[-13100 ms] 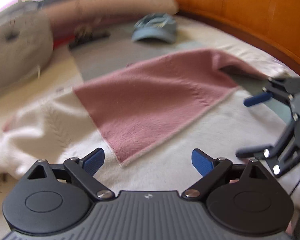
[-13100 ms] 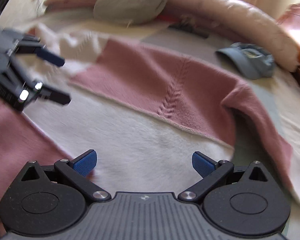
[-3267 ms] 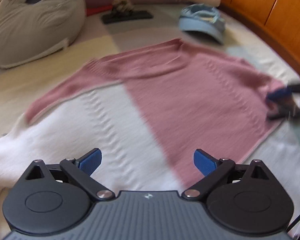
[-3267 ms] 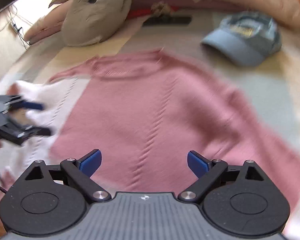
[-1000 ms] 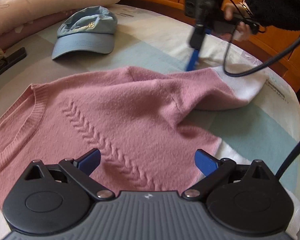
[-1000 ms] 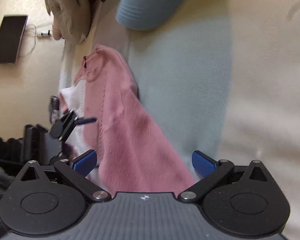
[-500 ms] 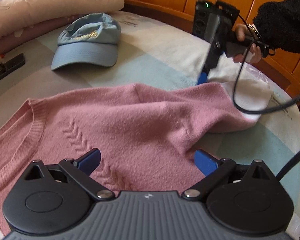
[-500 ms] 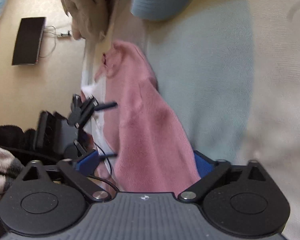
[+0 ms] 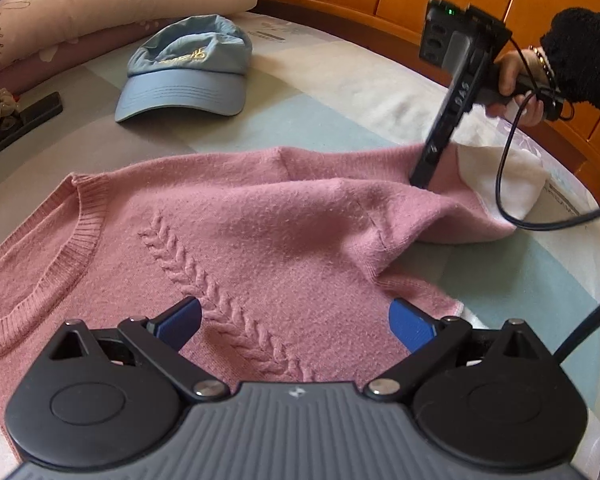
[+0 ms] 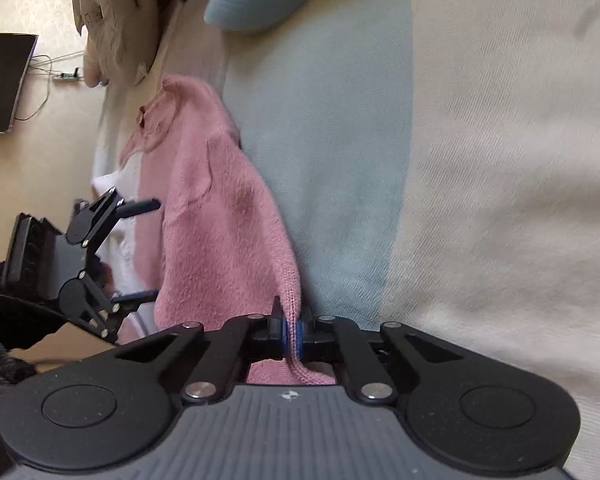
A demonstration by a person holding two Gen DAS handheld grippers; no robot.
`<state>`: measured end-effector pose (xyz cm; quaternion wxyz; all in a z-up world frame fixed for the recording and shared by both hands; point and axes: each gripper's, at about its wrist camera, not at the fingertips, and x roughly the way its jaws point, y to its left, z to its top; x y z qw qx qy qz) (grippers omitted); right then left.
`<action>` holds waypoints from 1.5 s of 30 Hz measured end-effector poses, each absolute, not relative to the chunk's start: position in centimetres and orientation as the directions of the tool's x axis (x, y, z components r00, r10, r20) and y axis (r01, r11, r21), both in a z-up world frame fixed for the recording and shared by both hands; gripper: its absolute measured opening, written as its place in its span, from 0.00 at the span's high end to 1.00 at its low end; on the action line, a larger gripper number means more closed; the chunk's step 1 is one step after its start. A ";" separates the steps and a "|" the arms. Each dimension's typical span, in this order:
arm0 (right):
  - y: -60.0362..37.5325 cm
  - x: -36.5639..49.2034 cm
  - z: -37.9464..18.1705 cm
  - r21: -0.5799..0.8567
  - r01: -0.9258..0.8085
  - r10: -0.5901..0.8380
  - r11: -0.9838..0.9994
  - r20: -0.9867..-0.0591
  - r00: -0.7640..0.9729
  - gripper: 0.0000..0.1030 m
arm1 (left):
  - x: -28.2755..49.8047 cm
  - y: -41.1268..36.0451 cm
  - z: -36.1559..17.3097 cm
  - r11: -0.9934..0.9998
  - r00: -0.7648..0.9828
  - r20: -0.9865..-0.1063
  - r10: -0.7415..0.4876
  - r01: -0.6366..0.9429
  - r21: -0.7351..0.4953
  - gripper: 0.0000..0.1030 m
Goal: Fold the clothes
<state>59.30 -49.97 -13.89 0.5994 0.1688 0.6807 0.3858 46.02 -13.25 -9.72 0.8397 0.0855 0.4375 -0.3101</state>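
A pink and white knit sweater (image 9: 260, 240) lies spread on the bed, collar to the left and a braided cable down its front. Its right sleeve (image 9: 440, 200) stretches out to a white cuff (image 9: 508, 184). My right gripper (image 10: 291, 334) is shut on a fold of the pink sleeve (image 10: 228, 216); in the left wrist view the same gripper (image 9: 424, 176) presses down into the sleeve, held by a hand (image 9: 516, 80) in a black fuzzy sleeve. My left gripper (image 9: 294, 318) hovers open over the sweater's chest, nothing between its blue pads. It shows open at the left of the right wrist view (image 10: 140, 248).
A light blue cap (image 9: 188, 72) lies on the bed beyond the sweater. Pillows (image 9: 100, 4) and a black object (image 9: 24, 120) sit at the back left. An orange wooden bed frame (image 9: 380, 4) runs along the far right edge. A cable (image 9: 540, 220) trails across the striped bedspread (image 10: 480, 160).
My right gripper has gone from wide open to shut, pinching the pink sleeve. It came lower onto the sleeve. My left gripper has stayed open over the sweater's chest.
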 end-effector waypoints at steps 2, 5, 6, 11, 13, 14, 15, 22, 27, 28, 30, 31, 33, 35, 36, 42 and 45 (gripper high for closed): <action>-50.6 59.9 -13.0 0.704 -0.247 0.685 0.666 -0.708 -0.170 0.93 | 46.0 -13.2 -9.5 0.795 0.431 -0.785 -0.446 0.594 -0.125 0.04; -51.6 60.9 -11.7 0.671 -0.263 0.677 0.694 -0.732 -0.080 0.93 | 45.9 -13.2 -9.1 0.800 0.439 -0.783 -0.441 0.587 -0.121 0.04; -52.0 61.1 -11.2 0.666 -0.261 0.681 0.699 -0.731 -0.045 0.93 | 45.9 -13.1 -9.1 0.803 0.442 -0.783 -0.439 0.584 -0.120 0.04; -53.0 61.3 -10.4 0.592 -0.270 0.626 0.760 -0.778 0.055 0.92 | 45.9 -12.8 -8.7 0.818 0.457 -0.779 -0.429 0.563 -0.121 0.04; -53.0 61.3 -10.9 0.548 -0.238 0.580 0.802 -0.810 0.086 0.86 | 45.9 -12.7 -8.7 0.821 0.459 -0.780 -0.426 0.558 -0.120 0.04; -53.1 61.3 -11.0 0.534 -0.223 0.564 0.815 -0.820 0.099 0.80 | 45.8 -12.6 -8.6 0.822 0.459 -0.780 -0.425 0.557 -0.120 0.04; -53.2 61.2 -11.0 0.521 -0.208 0.549 0.828 -0.828 0.113 0.76 | 45.7 -12.5 -8.6 0.822 0.460 -0.780 -0.424 0.556 -0.119 0.04; -55.7 56.4 -8.4 0.537 -0.094 0.540 0.839 -0.796 0.275 0.73 | 45.0 -12.0 -8.4 0.823 0.460 -0.787 -0.412 0.559 -0.104 0.04; -60.3 51.0 -7.2 0.510 0.072 0.452 0.857 -0.812 0.370 0.68 | 45.1 -12.0 -8.2 0.816 0.453 -0.787 -0.419 0.568 -0.107 0.04; -61.1 50.0 -7.3 0.477 0.099 0.413 0.873 -0.833 0.369 0.68 | 45.0 -12.2 -8.1 0.812 0.451 -0.788 -0.420 0.574 -0.104 0.04; -62.8 48.9 -7.5 0.436 0.134 0.362 0.890 -0.855 0.371 0.68 | 44.9 -12.5 -8.1 0.802 0.445 -0.789 -0.423 0.590 -0.097 0.04; -63.5 48.8 -7.4 0.408 0.132 0.337 0.903 -0.866 0.370 0.68 | 44.9 -12.8 -8.1 0.795 0.443 -0.789 -0.425 0.600 -0.091 0.04; -64.6 49.0 -7.3 0.359 0.108 0.297 0.927 -0.880 0.370 0.67 | 44.7 -13.3 -8.2 0.781 0.436 -0.791 -0.429 0.620 -0.082 0.04; -66.2 49.5 -7.8 0.366 0.120 0.301 0.923 -0.879 0.369 0.65 | 44.6 -13.9 -8.3 0.768 0.423 -0.795 -0.435 0.635 -0.082 0.04; -66.9 50.0 -8.1 0.391 0.122 0.327 0.912 -0.874 0.358 0.64 | 44.5 -14.1 -8.3 0.762 0.416 -0.797 -0.438 0.642 -0.084 0.04; -67.0 52.9 -9.9 0.454 -0.011 0.448 0.891 -0.874 0.190 0.59 | 44.1 -15.4 -8.4 0.743 0.380 -0.802 -0.461 0.659 -0.115 0.04; -67.7 53.6 -10.1 0.496 -0.033 0.496 0.868 -0.862 0.103 0.58 | 43.9 -16.0 -8.4 0.736 0.377 -0.805 -0.459 0.669 -0.106 0.04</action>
